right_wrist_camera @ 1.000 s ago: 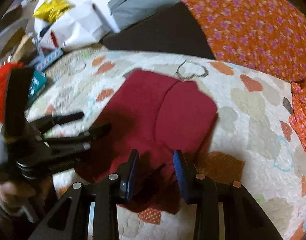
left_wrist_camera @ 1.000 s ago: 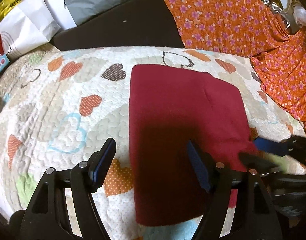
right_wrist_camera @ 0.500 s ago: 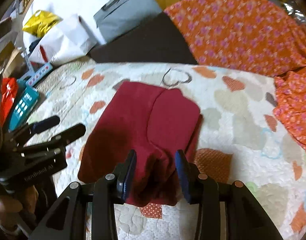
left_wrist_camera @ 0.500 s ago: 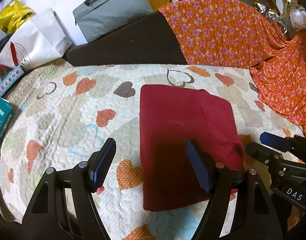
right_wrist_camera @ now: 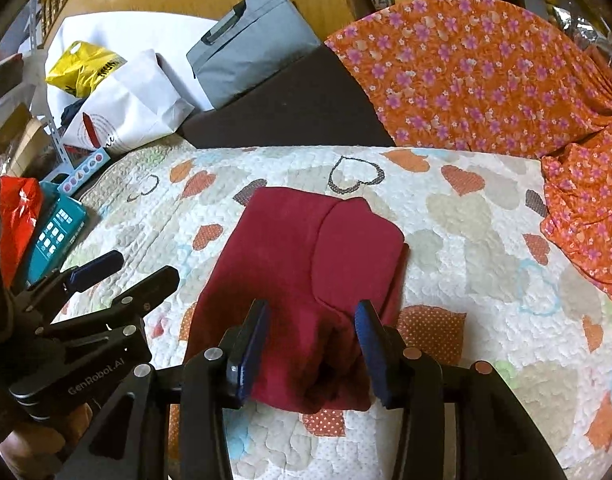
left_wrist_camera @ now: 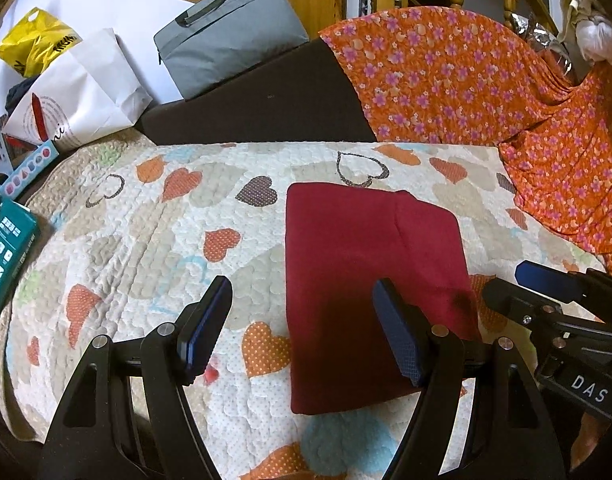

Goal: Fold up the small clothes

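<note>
Currently: fold released, tidy-up pending

Red garment (left_wrist_camera: pixel 370 280) lies folded at frame centre on heart quilt (left_wrist_camera: pixel 125 240). Left gripper (left_wrist_camera: pixel 301 328) open, empty. Right gripper (right_wrist_camera: pixel 312 344) opening, gripping nothing. Advise squaring the rumpled lower-right corner before any further fold.

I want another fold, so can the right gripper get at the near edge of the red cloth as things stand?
Probably yes. The right gripper, jaws opening and holding nothing, hangs just over the near edge of the red cloth, with nothing between them.
</note>
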`<state>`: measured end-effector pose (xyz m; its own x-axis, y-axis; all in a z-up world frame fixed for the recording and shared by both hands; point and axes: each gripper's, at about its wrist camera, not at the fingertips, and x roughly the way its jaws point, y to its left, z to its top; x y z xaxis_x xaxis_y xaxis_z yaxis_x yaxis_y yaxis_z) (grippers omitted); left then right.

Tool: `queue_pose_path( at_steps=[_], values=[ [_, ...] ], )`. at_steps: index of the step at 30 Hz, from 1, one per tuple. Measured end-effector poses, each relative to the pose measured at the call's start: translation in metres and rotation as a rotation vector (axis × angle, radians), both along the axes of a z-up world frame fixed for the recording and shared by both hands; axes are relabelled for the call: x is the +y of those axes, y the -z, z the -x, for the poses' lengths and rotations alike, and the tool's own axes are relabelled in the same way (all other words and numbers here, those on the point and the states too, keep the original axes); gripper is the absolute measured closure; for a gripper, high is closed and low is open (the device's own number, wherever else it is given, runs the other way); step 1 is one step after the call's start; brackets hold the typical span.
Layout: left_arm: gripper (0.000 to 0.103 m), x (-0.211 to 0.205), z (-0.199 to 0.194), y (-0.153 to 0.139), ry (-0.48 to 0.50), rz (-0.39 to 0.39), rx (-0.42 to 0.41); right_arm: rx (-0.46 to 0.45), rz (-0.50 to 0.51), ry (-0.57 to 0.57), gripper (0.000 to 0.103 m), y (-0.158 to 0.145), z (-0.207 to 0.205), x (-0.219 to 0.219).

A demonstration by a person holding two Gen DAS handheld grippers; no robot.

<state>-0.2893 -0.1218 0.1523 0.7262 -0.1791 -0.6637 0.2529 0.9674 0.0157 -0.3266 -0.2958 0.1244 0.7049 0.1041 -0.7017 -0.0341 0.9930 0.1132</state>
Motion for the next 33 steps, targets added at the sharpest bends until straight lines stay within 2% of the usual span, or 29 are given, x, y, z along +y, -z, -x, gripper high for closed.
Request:
queue_pose_path(
  at_steps=[23, 29, 33],
  values=[
    [0.03, -0.006, -0.003, 0.008, 0.005, -0.003, 0.025, 0.029, -0.013, -0.002, 0.06, 0.01, -0.005, 0.004],
    [0.03, -0.006, -0.003, 0.009, 0.025, 0.002, -0.002, 0.036, -0.016, -0.005, 0.06, 0.014, -0.008, 0.006],
    [0.03, -0.001, -0.011, 0.013, 0.024, 0.01, 0.026, 0.046, -0.023, -0.006, 0.06, 0.018, -0.011, 0.007]
  ],
)
